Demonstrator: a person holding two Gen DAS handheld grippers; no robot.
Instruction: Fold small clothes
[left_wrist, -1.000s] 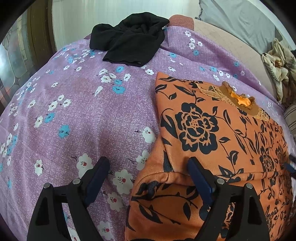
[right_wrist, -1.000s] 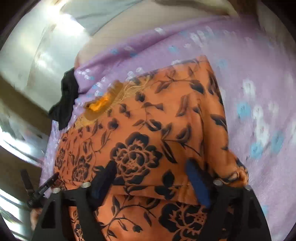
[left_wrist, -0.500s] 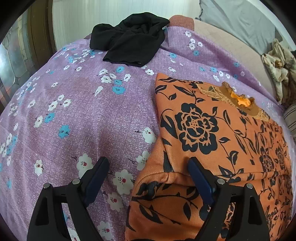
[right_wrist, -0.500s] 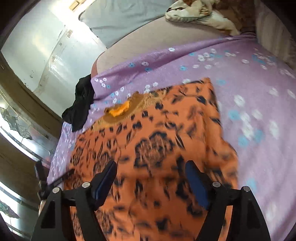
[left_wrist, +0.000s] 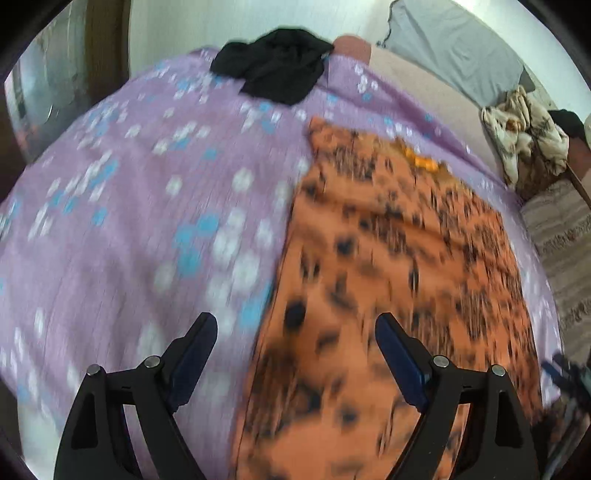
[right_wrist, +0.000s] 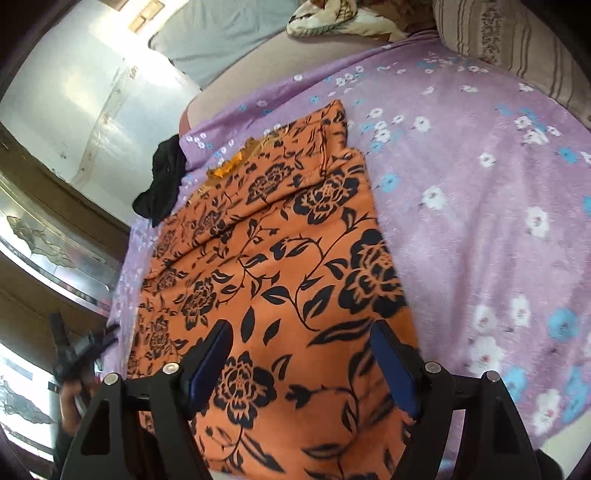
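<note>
An orange garment with black flowers (right_wrist: 280, 258) lies spread flat on a purple flowered bedspread (right_wrist: 480, 206). It also shows, blurred, in the left wrist view (left_wrist: 399, 266). My left gripper (left_wrist: 295, 354) is open and empty above the garment's left edge. My right gripper (right_wrist: 299, 354) is open and empty above the garment's near right part. The left gripper also shows at the left of the right wrist view (right_wrist: 77, 354).
A black garment (left_wrist: 277, 70) lies crumpled at the far end of the bedspread (left_wrist: 129, 221). A cream patterned cloth (left_wrist: 524, 136) is piled at the right beside a striped cushion (right_wrist: 517, 40). A grey pillow (left_wrist: 454, 48) lies beyond.
Both grippers have pulled up and back from the orange garment, so more of it and the bed shows. The left wrist view is now blurred by motion.
</note>
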